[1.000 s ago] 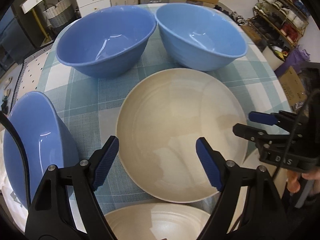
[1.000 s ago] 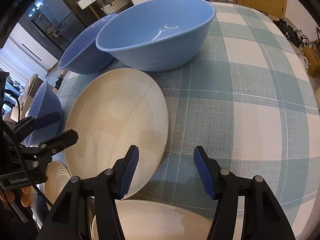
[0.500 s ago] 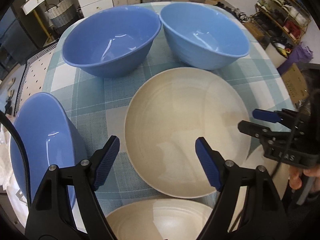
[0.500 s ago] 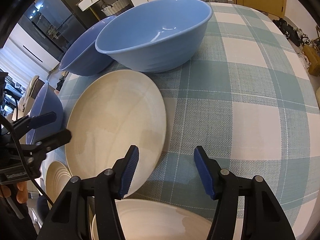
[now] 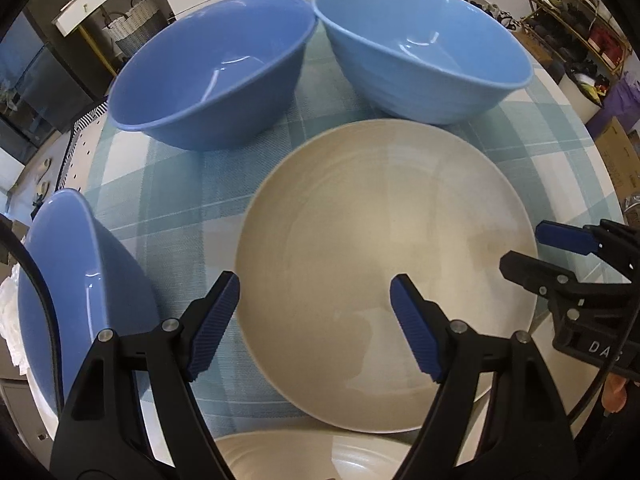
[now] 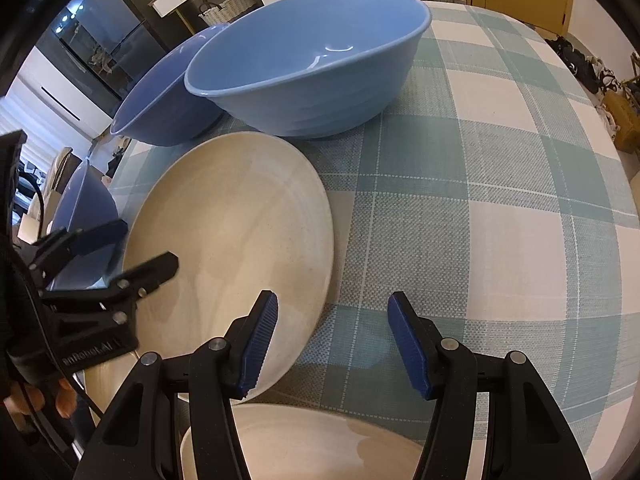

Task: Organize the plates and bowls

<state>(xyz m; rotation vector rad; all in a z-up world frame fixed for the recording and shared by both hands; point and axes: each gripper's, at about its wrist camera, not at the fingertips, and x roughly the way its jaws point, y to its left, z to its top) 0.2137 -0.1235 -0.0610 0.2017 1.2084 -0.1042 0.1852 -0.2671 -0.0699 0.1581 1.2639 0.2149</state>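
A large cream plate (image 5: 384, 264) lies flat on the checked tablecloth; it also shows in the right wrist view (image 6: 236, 240). Two blue bowls stand behind it, a darker one (image 5: 208, 80) on the left and a lighter one (image 5: 424, 52) on the right, rims touching. A third blue bowl (image 5: 60, 288) stands at the left edge. My left gripper (image 5: 314, 324) is open and empty over the plate's near side. My right gripper (image 6: 330, 344) is open and empty over the plate's right rim. A second cream plate (image 6: 304, 440) lies below my right gripper.
The round table's cloth (image 6: 480, 200) stretches to the right of the plate. Another cream ridged plate (image 5: 312, 456) lies at the near edge below my left gripper. Drawers and a basket (image 5: 136, 20) stand behind the table, and shoe racks (image 5: 580, 32) to the far right.
My left gripper has moved forward and a little left, so the bowls and plate look closer. My right gripper has edged forward slightly. Both stay open.
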